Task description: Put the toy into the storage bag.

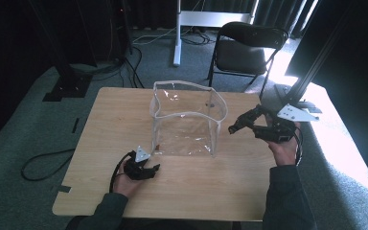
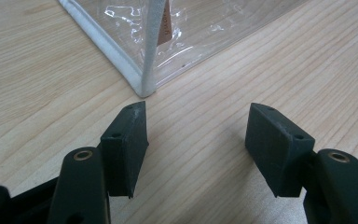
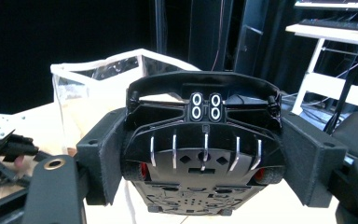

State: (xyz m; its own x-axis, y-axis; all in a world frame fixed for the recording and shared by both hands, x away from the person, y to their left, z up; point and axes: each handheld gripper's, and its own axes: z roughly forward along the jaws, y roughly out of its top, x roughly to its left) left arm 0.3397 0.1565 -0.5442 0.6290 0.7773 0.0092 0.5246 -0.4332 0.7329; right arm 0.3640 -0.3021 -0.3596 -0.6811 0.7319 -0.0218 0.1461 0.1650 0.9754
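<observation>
A clear plastic bag [image 1: 187, 115] with white edging stands open on the wooden table [image 1: 115, 115]. My right gripper [image 1: 249, 122] hangs above the table just right of the bag, shut on a black toy car [image 3: 203, 140]; the car's underside and rear face the camera, with a pad pressed on each side. In the high view the car [image 1: 244, 122] points toward the bag's right wall. My left gripper [image 2: 198, 144] rests low on the table, open and holding nothing, with the bag's near left corner [image 2: 147, 88] just beyond its left pad.
A black folding chair [image 1: 247, 48] stands beyond the table's far edge, with a white stand [image 1: 177, 33] to its left. Black frame posts rise at the right [image 1: 316, 57] and far left. A cable loops on the carpet at left [image 1: 43, 165].
</observation>
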